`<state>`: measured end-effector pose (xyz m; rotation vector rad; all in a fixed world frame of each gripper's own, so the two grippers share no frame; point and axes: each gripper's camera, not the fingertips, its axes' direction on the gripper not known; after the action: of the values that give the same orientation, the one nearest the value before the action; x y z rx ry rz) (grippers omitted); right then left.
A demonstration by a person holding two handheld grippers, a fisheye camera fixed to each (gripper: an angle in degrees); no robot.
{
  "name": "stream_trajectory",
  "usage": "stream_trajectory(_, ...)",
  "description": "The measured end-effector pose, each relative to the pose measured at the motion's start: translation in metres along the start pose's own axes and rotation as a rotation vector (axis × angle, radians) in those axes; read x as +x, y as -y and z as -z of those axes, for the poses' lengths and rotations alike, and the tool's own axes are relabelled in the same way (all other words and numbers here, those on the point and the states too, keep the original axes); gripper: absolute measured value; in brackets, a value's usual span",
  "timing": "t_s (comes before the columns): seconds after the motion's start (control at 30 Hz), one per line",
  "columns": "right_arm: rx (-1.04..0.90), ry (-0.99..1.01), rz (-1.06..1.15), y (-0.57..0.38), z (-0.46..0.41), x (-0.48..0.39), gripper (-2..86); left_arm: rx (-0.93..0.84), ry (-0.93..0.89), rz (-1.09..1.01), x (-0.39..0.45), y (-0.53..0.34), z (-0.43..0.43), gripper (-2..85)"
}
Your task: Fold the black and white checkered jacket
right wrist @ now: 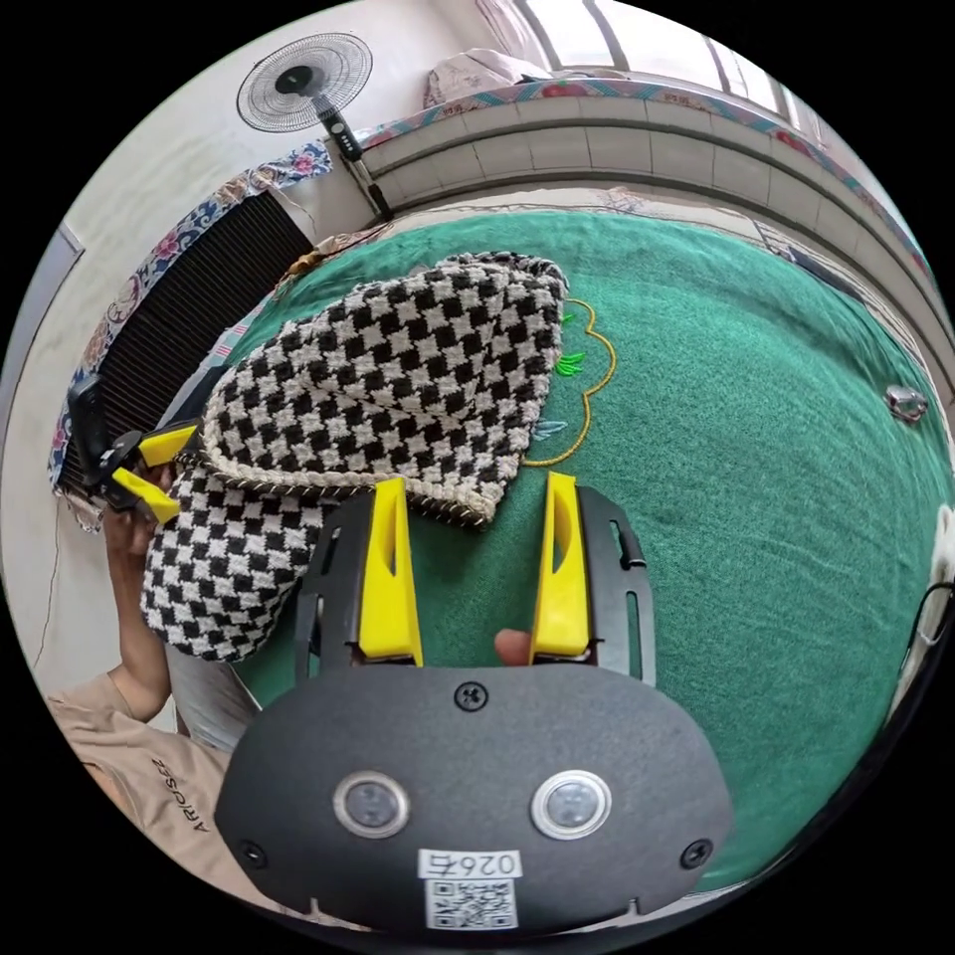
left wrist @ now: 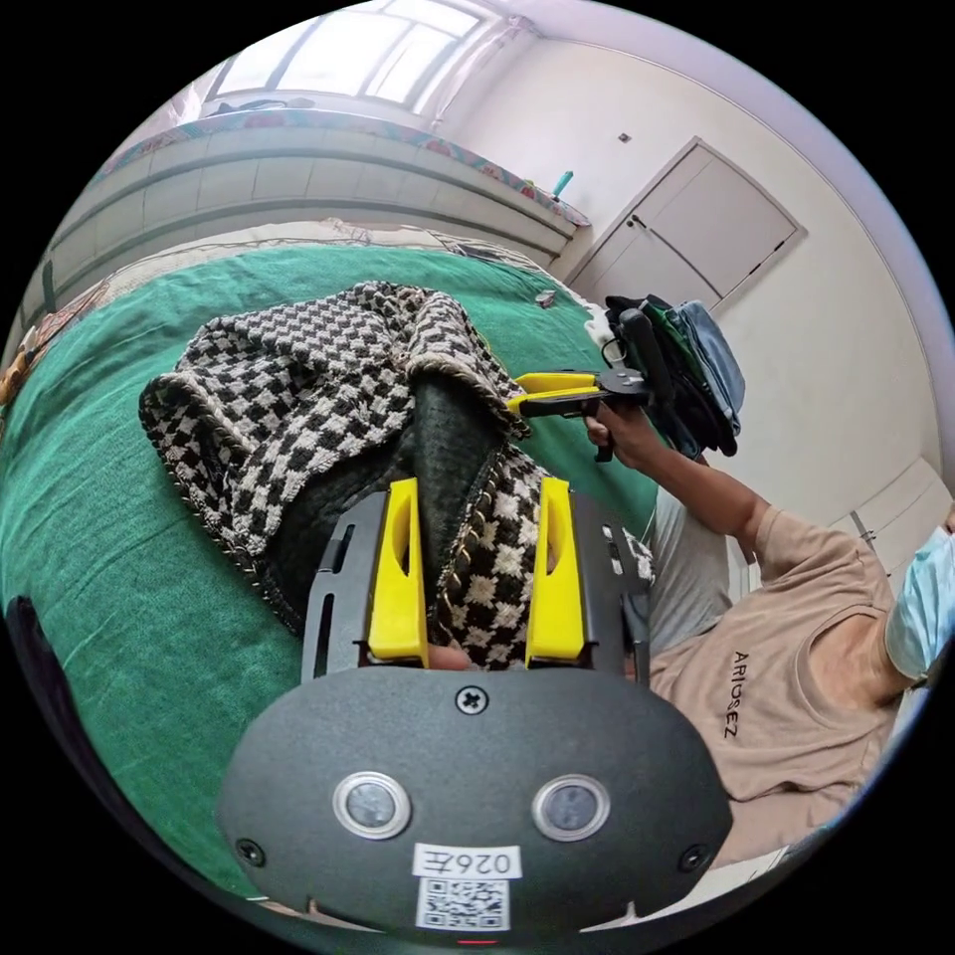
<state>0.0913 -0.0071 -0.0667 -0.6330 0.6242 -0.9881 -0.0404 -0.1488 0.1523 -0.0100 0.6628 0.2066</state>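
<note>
Checkered jacket (left wrist: 298, 398) lies bunched on the green bedspread (left wrist: 119, 557), partly folded, dark lining showing along the open edge.

Left gripper view: left gripper (left wrist: 476, 497) has yellow jaws spread apart, straddling the jacket's trimmed front edge; fabric sits between the jaws but they don't press on it, so it reads as open. A fingertip shows at the jaw base.

Same view: right gripper (left wrist: 517, 395) comes in from the right side of the frame, held in the person's hand (left wrist: 617, 433), forearm bent at the elbow and reaching over the bed. Its yellow jaws lie close together at the jacket's upper corner; pinching the cloth or just touching it, cannot tell.

Right gripper view: right gripper's (right wrist: 476, 492) own jaws appear parted, left jaw tip against the jacket hem, green bedspread (right wrist: 746, 477) between them. Left gripper (right wrist: 149, 468) shows at the far left edge of the jacket (right wrist: 398, 388), jaws parted, arm below it. Fan (right wrist: 303, 70) stands by the wall.
</note>
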Motion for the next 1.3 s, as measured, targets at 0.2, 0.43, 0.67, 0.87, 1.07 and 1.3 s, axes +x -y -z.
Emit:
stream_trajectory(0.2,-0.027,0.007,0.049,-0.003,-0.014,-0.022,5.1,0.049,-0.026,-0.06,-0.001,-0.005,0.005,5.1)
stream_trajectory(0.43,-0.03,0.139,0.142,0.018,0.038,-0.034,-0.3,0.058,-0.08,-0.112,-0.007,-0.014,0.013,3.9)
stream_trajectory(0.67,0.196,0.047,0.234,0.013,0.153,-0.023,-0.8,0.241,-0.389,-0.243,-0.005,-0.023,0.032,3.4)
stream_trajectory(0.87,0.299,-0.406,0.185,0.035,0.176,-0.01,-0.1,0.109,-0.659,-0.197,0.067,0.021,-0.08,8.0)
stream_trajectory(1.07,0.279,-0.26,-0.073,0.002,0.137,0.06,-0.1,-0.113,-0.344,-0.402,0.088,0.006,-0.09,7.6)
stream_trajectory(1.3,0.259,0.303,0.012,-0.077,0.114,0.063,3.2,-0.028,-0.572,-0.282,0.048,-0.002,-0.082,10.5)
